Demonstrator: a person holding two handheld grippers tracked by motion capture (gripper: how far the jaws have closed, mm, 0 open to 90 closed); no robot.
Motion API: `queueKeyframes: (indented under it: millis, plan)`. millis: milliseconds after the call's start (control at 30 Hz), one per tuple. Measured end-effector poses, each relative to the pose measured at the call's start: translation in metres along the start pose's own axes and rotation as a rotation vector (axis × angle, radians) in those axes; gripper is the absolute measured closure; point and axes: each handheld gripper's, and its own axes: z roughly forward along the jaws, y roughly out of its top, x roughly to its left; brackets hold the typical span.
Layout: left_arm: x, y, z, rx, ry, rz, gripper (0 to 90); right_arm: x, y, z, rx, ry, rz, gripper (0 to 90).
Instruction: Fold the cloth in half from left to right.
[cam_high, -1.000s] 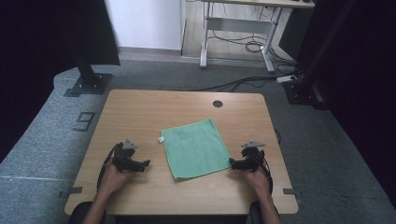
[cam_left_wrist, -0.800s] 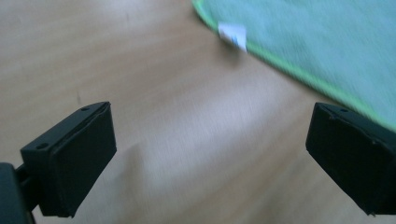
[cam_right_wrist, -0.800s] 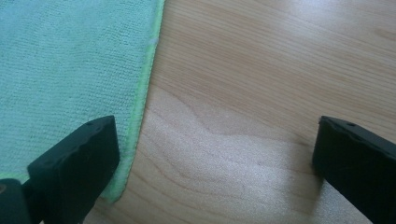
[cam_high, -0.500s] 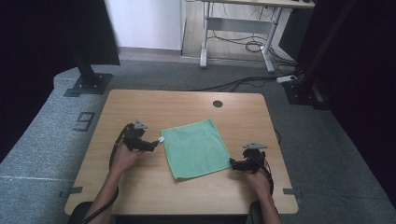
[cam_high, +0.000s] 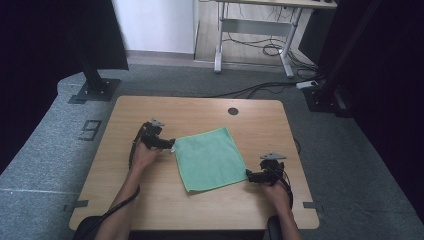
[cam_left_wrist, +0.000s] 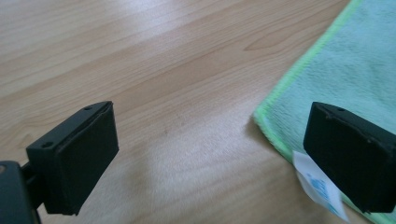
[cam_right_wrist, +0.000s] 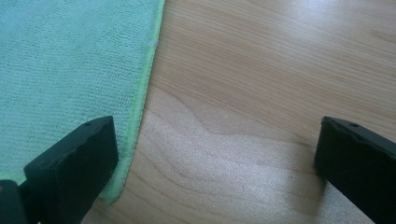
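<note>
A green cloth (cam_high: 209, 157) lies flat on the wooden table (cam_high: 200, 112), turned a little askew. My left gripper (cam_high: 170, 145) is open at the cloth's near-left corner. In the left gripper view the cloth corner (cam_left_wrist: 336, 70) and its white label (cam_left_wrist: 317, 184) lie by the right jaw, with bare wood between the jaws of the left gripper (cam_left_wrist: 210, 154). My right gripper (cam_high: 248, 175) is open at the cloth's lower right corner. In the right gripper view the cloth's edge (cam_right_wrist: 70, 60) runs beside the left jaw of the right gripper (cam_right_wrist: 215, 163), and that corner lies between the jaws.
A round dark cable hole (cam_high: 233, 111) sits near the table's far edge. Black stand bases (cam_high: 92, 90) rest on the grey floor at the far left and far right. A desk frame with cables (cam_high: 255, 35) stands beyond the table.
My left gripper has moved forward and right from the near-left table area to the cloth's left corner. The right gripper has stayed at the cloth's lower right corner.
</note>
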Motion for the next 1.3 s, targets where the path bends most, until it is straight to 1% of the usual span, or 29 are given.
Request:
queueKeyframes:
  millis: [33, 67, 133, 167, 200, 267, 333, 400, 433, 467, 567, 600, 700, 733, 767, 800, 933, 1000, 1133, 1167, 1200, 1233, 1267, 1300]
  plan:
    - [0.0, 0.0, 0.0, 0.0, 0.0, 0.0, 2.9, 0.0, 0.0, 0.0, 0.0, 0.0, 0.0, 0.0]
    - [0.001, 0.0, 0.006, -0.007, -0.003, -0.014, 3.0, 0.0, 0.0, 0.0, 0.0, 0.001, 0.0, 0.0]
    - [0.002, 0.001, 0.008, -0.007, -0.005, -0.018, 3.1, 0.0, 0.0, 0.0, 0.0, 0.001, -0.001, 0.0]
    - [0.0, 0.002, 0.013, 0.007, 0.008, -0.006, 3.1, 0.0, 0.0, 0.0, 0.0, 0.001, -0.001, 0.0]
    - [0.0, 0.002, 0.013, 0.007, 0.008, -0.006, 3.2, 0.0, 0.0, 0.0, 0.0, 0.001, -0.001, 0.0]
    - [-0.002, 0.003, 0.019, 0.034, 0.04, 0.027, 2.7, 0.0, 0.0, 0.0, 0.0, 0.001, -0.001, 0.0]
    - [-0.002, 0.003, 0.019, 0.034, 0.044, 0.026, 2.2, 0.0, 0.0, 0.0, 0.0, 0.002, -0.001, 0.0]
    - [-0.001, 0.002, 0.019, 0.036, 0.035, 0.007, 2.3, 0.0, 0.0, 0.0, 0.0, 0.004, -0.004, 0.0]
    - [-0.001, 0.002, 0.019, 0.036, 0.035, 0.007, 2.3, 0.0, 0.0, 0.0, 0.0, 0.004, -0.004, 0.0]
    - [0.001, 0.001, 0.019, 0.047, 0.022, -0.024, 2.3, -0.001, 0.0, 0.0, 0.0, 0.006, -0.006, 0.0]
    - [0.002, 0.001, 0.019, 0.05, 0.018, -0.028, 2.1, -0.001, 0.0, 0.0, 0.003, 0.01, -0.009, 0.0]
    - [0.002, 0.001, 0.019, 0.05, 0.019, -0.031, 2.0, -0.001, 0.001, -0.001, 0.02, 0.018, -0.017, 0.0]
    - [0.002, 0.0, 0.019, 0.049, 0.018, -0.031, 2.0, -0.001, 0.003, -0.002, 0.03, 0.014, -0.008, 0.0]
    - [0.002, 0.0, 0.018, 0.05, 0.019, -0.031, 2.0, 0.0, 0.004, -0.003, 0.035, 0.016, -0.019, 0.0]
    - [0.002, 0.0, 0.018, 0.05, 0.019, -0.031, 1.9, 0.0, 0.004, -0.003, 0.035, 0.016, -0.019, 0.0]
    - [0.001, 0.0, 0.018, 0.05, 0.021, -0.033, 1.9, 0.003, 0.006, -0.007, 0.036, 0.024, -0.04, 0.0]
    - [0.001, -0.001, 0.017, 0.051, 0.021, -0.033, 1.9, 0.012, 0.011, -0.015, 0.016, 0.069, -0.066, 0.1]
    - [0.001, -0.002, 0.017, 0.05, 0.022, -0.034, 1.7, 0.018, 0.015, -0.018, 0.017, 0.091, -0.091, 1.2]
    - [0.001, -0.002, 0.016, 0.052, 0.023, -0.033, 1.5, 0.034, 0.02, -0.019, 0.031, 0.143, -0.142, 1.4]
    - [0.001, -0.002, 0.016, 0.052, 0.023, -0.033, 1.6, 0.034, 0.02, -0.019, 0.031, 0.143, -0.142, 1.4]
    - [0.0, -0.003, 0.015, 0.052, 0.024, -0.036, 1.5, 0.042, 0.022, -0.018, 0.033, 0.172, -0.165, 1.4]
    - [0.0, -0.003, 0.015, 0.052, 0.024, -0.036, 1.6, 0.042, 0.022, -0.018, 0.033, 0.172, -0.165, 1.4]
    - [0.0, -0.003, 0.015, 0.052, 0.027, -0.038, 1.6, 0.051, 0.025, -0.017, 0.032, 0.199, -0.183, 1.5]
    - [0.0, -0.003, 0.015, 0.052, 0.027, -0.038, 1.7, 0.055, 0.026, -0.016, 0.032, 0.215, -0.19, 1.7]
